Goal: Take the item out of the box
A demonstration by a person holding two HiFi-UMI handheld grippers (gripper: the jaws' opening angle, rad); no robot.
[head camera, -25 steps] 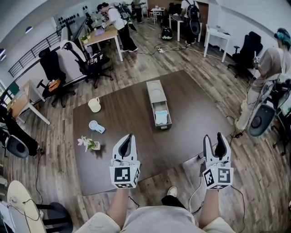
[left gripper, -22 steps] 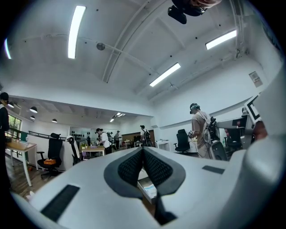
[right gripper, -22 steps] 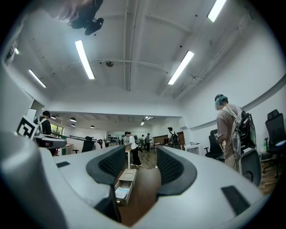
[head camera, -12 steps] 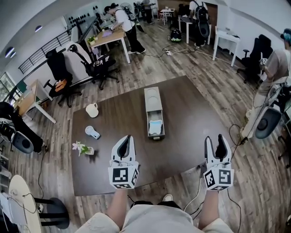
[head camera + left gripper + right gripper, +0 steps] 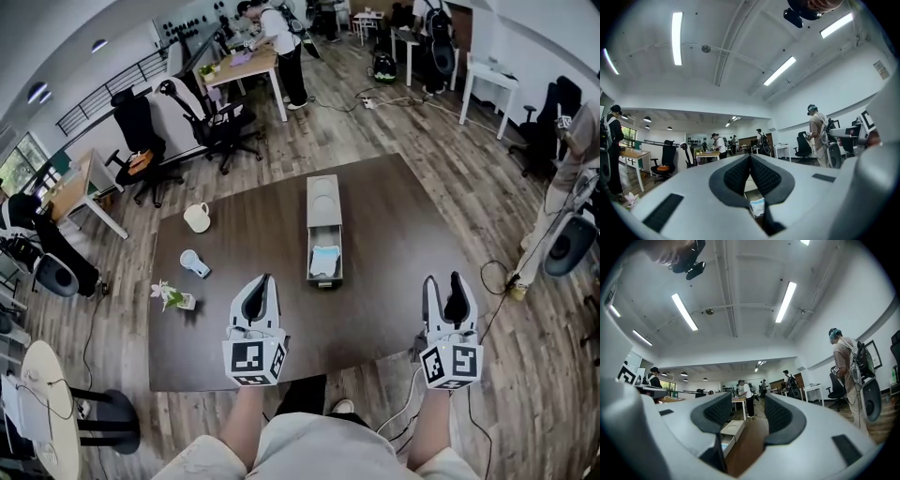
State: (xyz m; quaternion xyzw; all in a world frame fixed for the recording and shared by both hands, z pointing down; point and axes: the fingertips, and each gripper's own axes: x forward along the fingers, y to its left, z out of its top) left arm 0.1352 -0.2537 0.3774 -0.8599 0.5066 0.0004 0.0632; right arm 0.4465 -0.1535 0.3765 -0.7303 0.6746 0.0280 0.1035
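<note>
We note the left tongs [image 5: 263, 280] pressed tip to tip with nothing in them; the right tongs [image 5: 442, 280] are spread wide and empty. Both hover at the near edge of the tabletop [image 5: 403, 234], well short of the box [image 5: 323, 192].

The item [image 5: 324, 260] lies in the box's open near compartment, mid-tabletop. It looks pale blue and white, flat, perhaps a soft packet; finer detail is too small to tell.

Risks, as we judge them: the narrow walls could catch a jaw on entry and shove the unheld box. A soft item may crumple or slip from a shallow pinch.
</note>
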